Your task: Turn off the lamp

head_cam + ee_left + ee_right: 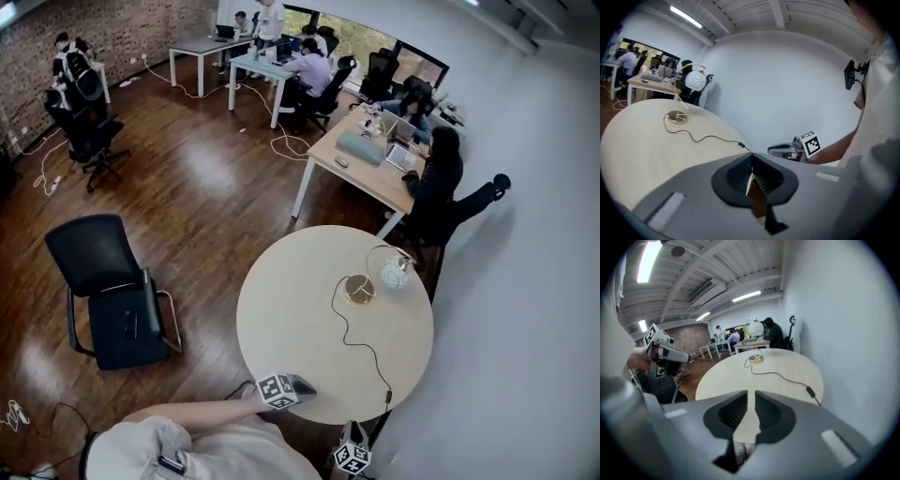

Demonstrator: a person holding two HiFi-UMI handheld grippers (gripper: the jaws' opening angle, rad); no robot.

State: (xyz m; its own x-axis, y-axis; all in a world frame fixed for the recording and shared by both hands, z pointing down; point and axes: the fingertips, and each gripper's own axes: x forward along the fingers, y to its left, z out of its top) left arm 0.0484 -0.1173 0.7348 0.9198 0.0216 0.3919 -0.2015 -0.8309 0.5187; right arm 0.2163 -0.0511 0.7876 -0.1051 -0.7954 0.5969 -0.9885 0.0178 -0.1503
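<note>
The lamp stands at the far side of the round table (281, 319), with a white globe shade (395, 274) on a curved stem over a round gold base (358, 289). Its black cord (361, 342) runs to an inline switch (387, 397) at the table's near edge. My left gripper (300, 385) hovers over the near edge, jaws touching at the tips and empty (751, 158). My right gripper (355, 433) is just off the near edge by the switch. A narrow gap shows between its jaws (751, 393), with nothing in it. Both point toward the lamp base (756, 359).
A black chair (112, 291) stands left of the table on the wooden floor. A white wall (525, 281) runs close along the right. A seated person (436, 187) and a desk (366, 159) are just behind the table.
</note>
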